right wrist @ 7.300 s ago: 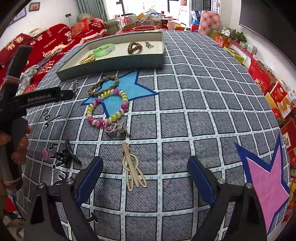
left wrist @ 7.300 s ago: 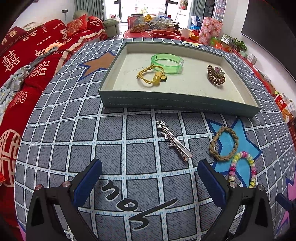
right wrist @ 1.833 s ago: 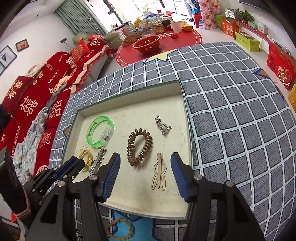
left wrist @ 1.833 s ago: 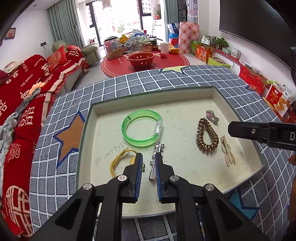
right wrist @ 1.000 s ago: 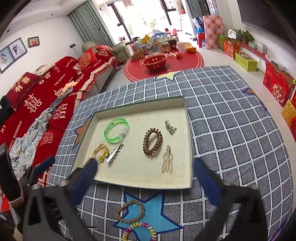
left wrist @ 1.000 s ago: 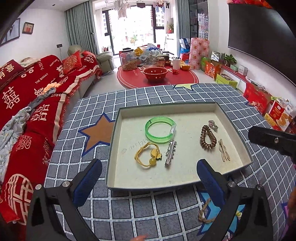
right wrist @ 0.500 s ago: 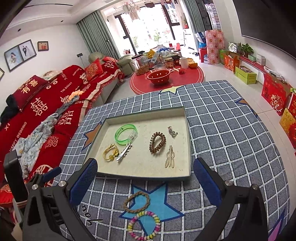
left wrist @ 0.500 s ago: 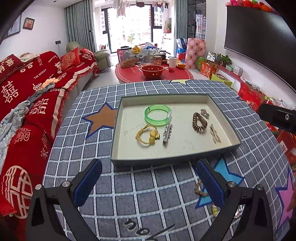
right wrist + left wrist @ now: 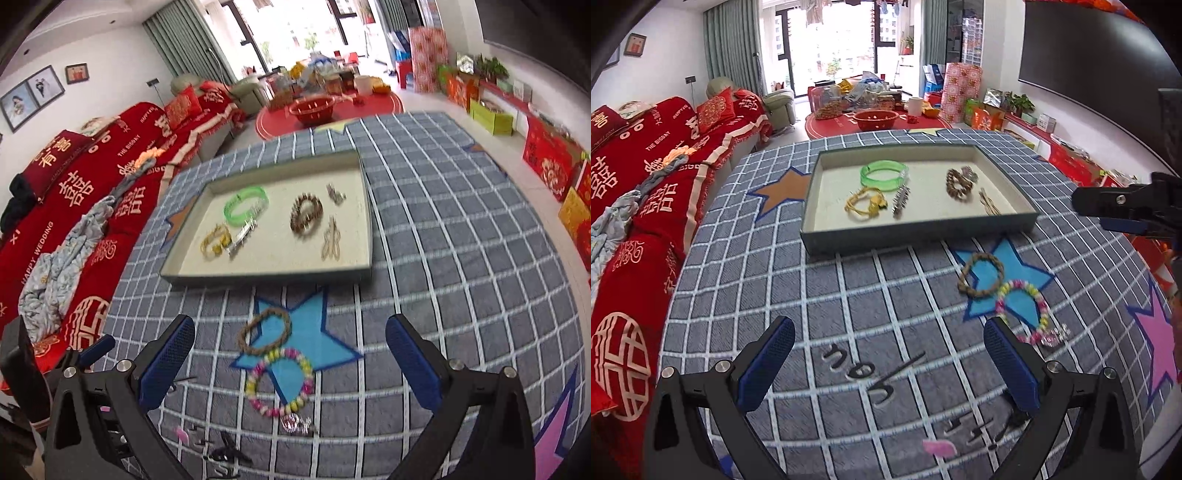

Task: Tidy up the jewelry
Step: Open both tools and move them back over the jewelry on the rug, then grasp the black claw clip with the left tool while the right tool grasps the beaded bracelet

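A shallow tray (image 9: 916, 232) (image 9: 266, 276) on the checked tablecloth holds a green bangle (image 9: 882, 174), a yellow cord bracelet (image 9: 865, 204), a silver clip (image 9: 900, 197), a brown coil tie (image 9: 958, 184) and a gold pin (image 9: 989, 201). In front of the tray lie a braided brown band (image 9: 981, 275) (image 9: 264, 330) and a coloured bead bracelet (image 9: 1021, 311) (image 9: 280, 382). My left gripper (image 9: 886, 360) is open and empty above the cloth. My right gripper (image 9: 290, 354) is open and empty over the two bracelets.
A small silver charm (image 9: 295, 422), a black claw clip (image 9: 225, 454) and a pink bit (image 9: 939, 447) lie near the table's front edge. A red sofa (image 9: 635, 177) stands to the left. The right gripper's body (image 9: 1126, 206) shows at the right of the left wrist view.
Both grippers have pulled back from the tray toward the table's front. The left gripper let go of the silver clip in the tray and opened; the gold pin now lies there too.
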Available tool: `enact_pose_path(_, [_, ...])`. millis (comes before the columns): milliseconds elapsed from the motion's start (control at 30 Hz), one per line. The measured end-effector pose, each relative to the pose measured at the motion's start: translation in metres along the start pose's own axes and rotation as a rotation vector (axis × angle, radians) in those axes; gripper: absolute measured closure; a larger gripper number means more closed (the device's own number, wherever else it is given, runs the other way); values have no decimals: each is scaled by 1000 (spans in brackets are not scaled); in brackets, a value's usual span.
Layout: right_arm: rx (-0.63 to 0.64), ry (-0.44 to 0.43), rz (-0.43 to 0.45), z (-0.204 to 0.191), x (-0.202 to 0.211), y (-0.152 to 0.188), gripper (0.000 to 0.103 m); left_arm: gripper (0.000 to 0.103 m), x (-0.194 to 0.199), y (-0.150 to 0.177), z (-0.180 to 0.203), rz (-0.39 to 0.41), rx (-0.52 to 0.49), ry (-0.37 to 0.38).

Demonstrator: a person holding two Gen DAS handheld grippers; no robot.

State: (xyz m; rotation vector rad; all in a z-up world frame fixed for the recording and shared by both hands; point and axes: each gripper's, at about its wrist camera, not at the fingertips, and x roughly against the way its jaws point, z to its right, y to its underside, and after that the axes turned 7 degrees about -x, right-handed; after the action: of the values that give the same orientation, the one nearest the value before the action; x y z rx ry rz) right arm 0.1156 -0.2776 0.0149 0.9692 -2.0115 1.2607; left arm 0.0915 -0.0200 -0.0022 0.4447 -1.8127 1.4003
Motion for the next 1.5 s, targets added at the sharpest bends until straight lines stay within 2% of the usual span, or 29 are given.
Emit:
enact_pose_path(267, [1, 48, -95, 18, -12, 44, 0, 0, 9, 28, 27, -21, -58, 83])
enact_pose_path(433, [10, 65, -146, 25, -20, 67, 0, 0, 11, 42, 45, -33, -106, 99])
enact_pose_path(667, [23, 84, -155, 22, -29, 66, 1, 0, 8, 49, 54, -55, -101, 108])
enact_pose_path(900, [69, 138, -179, 15, -54, 52, 29, 0, 0, 46, 67, -62, -109, 110])
enact_pose_path(1033, [150, 189, -174, 4, -64, 50, 31, 0, -5, 44, 75, -69, -122, 113])
enact_pose_path(1067, [167, 197, -174, 1, -65, 50, 32, 5, -7, 44, 77, -77, -129, 114])
enact_pose_path(1167, [224, 232, -172, -7, -72, 49, 36, 6, -13, 44, 80, -93, -131, 115])
enact_pose_path(1233, [265, 259, -168, -12, -75, 50, 39, 14, -14, 45, 82, -98, -135, 120])
enact_pose_path(1333, [278, 250, -172, -16, -75, 50, 46, 19, -18, 46, 84, -111, -144, 125])
enact_pose_path(1367, [281, 248, -172, -16, -74, 50, 50, 24, -19, 47, 85, -115, -147, 129])
enact_pose_path(1400, [286, 246, -172, -17, -74, 51, 53, 25, -18, 47, 86, -109, -147, 135])
enact_pose_path(1500, [304, 237, -176, -22, -73, 53, 64, 37, -16, 47, 90, -105, -160, 145])
